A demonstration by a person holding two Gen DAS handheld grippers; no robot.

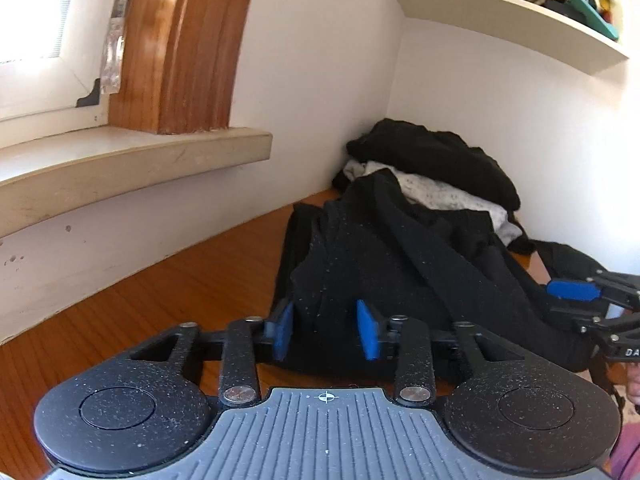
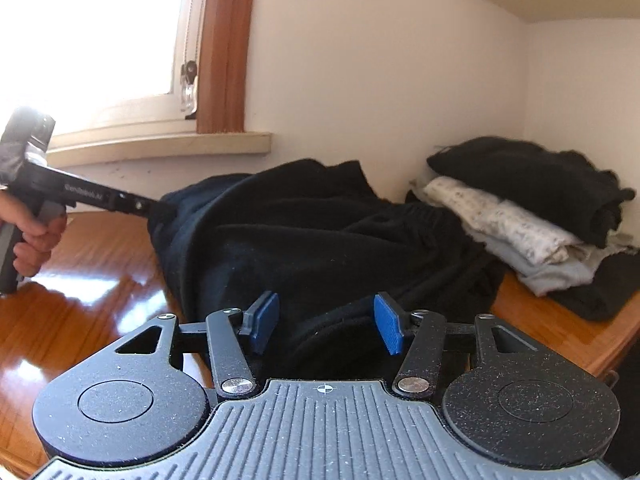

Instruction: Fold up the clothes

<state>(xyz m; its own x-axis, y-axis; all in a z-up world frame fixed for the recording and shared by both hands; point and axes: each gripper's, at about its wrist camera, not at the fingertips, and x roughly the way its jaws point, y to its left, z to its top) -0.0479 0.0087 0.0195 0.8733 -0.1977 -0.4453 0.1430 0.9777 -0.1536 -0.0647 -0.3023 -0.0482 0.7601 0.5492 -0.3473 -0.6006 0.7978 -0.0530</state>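
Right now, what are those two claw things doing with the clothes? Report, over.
Left gripper open, right gripper open, both straddling crumpled black fabric garment. Garment unfolded on wooden table. Folded clothes stack behind, apart.

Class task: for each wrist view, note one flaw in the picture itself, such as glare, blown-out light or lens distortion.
Left wrist view: fisheye bends the window sill and bookshelf into curves. Right wrist view: the window is blown out white, with glare on the wooden table.

Bare wooden tabletop (image 1: 180, 288) lies open on my left. Ahead, the black garment (image 2: 320, 232) heaps up; behind it the folded stack (image 2: 532, 208) blocks the corner, probably touching the wall (image 1: 500, 120).
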